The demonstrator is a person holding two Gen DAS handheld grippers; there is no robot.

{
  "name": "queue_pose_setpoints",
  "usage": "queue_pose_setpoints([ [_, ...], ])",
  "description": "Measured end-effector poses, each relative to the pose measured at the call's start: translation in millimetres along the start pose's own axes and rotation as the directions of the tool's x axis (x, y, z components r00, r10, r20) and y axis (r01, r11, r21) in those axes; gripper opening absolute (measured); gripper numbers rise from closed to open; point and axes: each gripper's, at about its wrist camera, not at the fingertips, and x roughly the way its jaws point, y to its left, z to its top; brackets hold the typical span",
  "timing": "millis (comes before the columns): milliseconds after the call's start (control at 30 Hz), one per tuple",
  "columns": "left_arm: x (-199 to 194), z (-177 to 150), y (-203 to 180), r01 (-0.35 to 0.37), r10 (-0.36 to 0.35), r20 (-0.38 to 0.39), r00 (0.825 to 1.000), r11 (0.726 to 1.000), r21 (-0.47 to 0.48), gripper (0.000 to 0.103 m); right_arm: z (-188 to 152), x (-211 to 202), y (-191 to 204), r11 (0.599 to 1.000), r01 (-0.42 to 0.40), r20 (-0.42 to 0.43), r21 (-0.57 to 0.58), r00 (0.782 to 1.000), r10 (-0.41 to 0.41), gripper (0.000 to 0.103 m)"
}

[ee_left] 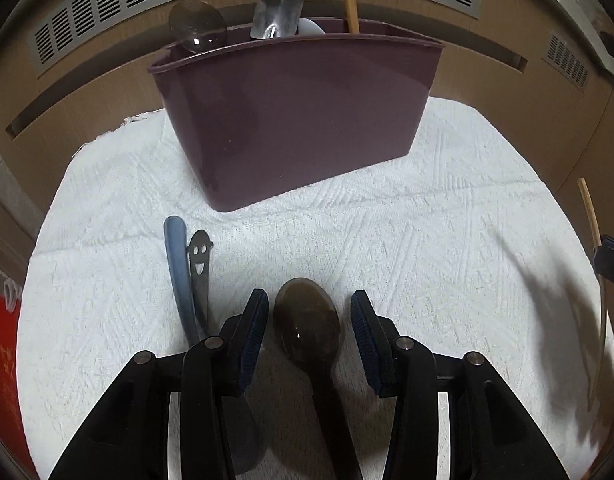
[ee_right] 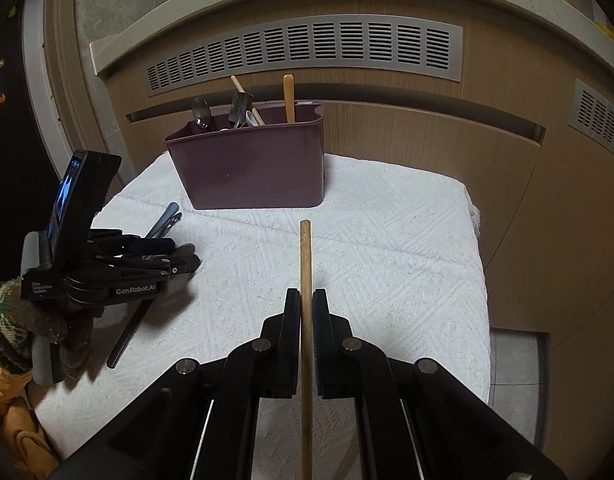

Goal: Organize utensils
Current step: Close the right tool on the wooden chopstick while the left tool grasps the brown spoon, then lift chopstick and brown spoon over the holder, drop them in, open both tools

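reading "genrobot.ai", the left gripper [ee_right: 187, 258] gapes around a dark spoon [ee_left: 307, 326]; the right gripper [ee_right: 305, 308] pinches a chopstick [ee_right: 305, 264].

Matt plum plastic caddy [ee_left: 295, 120]; rough woven white cloth [ee_left: 427, 248]; glossy brown spoon [ee_left: 307, 328], possibly plastic; bare wood chopstick [ee_right: 305, 280]; shiny metal spatula [ee_left: 277, 16].

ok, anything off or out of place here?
Nothing damaged or spilled. Loose on the towel: a dark spoon between the open left gripper fingers, plus a blue handle and smiley-face utensil beside the bin.
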Motion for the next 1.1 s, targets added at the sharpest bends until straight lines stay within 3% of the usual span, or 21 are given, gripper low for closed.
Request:
queue_pose_setpoints([
  [67,0,0,-1,0.011,-0.011,0.005,1.0,1.0,0.003,0.035,0,0,1,1.0,-0.003,0.001,0.007,1.0,0.003,0.006],
  [233,-24,-5,-2,0.038,-0.036,0.08,0.996,0.999,-0.021,0.034,1,-5,4,1.0,-0.015,0.011,0.024,1.0,0.015,0.006],
  [400,-94,-12,-7,0.066,-0.059,0.275,0.96,0.998,-0.016,0.034,8,-28,13,0.999,-0.023,0.073,0.03,0.997,0.021,0.006],
  [500,-145,-8,-8,0.076,-0.068,0.415,0.907,0.997,-0.005,0.033,18,-49,23,1.0,-0.017,0.132,0.006,0.991,0.016,0.006],
  [600,-198,11,-13,0.053,-0.064,0.555,0.829,0.998,0.036,0.031,37,-75,34,1.0,-0.004,0.218,-0.024,0.976,0.009,0.006],
  [633,-209,16,-13,0.045,-0.062,0.582,0.81,0.998,0.044,0.031,47,-84,38,0.999,0.005,0.251,-0.037,0.968,0.004,0.006],
  [700,-237,41,-12,0.009,-0.051,0.661,0.749,0.998,0.067,0.031,76,-104,46,0.998,0.015,0.332,-0.063,0.943,0.007,0.006],
  [833,-267,82,-4,-0.075,-0.014,0.749,0.662,0.994,0.085,0.03,136,-132,57,0.994,0.041,0.451,-0.105,0.893,0.011,0.006],
  [967,-278,121,5,-0.125,0.013,0.786,0.617,0.989,0.082,0.029,194,-145,62,0.991,0.063,0.522,-0.116,0.853,0.007,0.006],
  [1100,-271,149,18,-0.125,0.018,0.785,0.619,0.989,0.076,0.029,227,-132,62,0.99,0.075,0.535,-0.118,0.845,0.0,0.006],
])
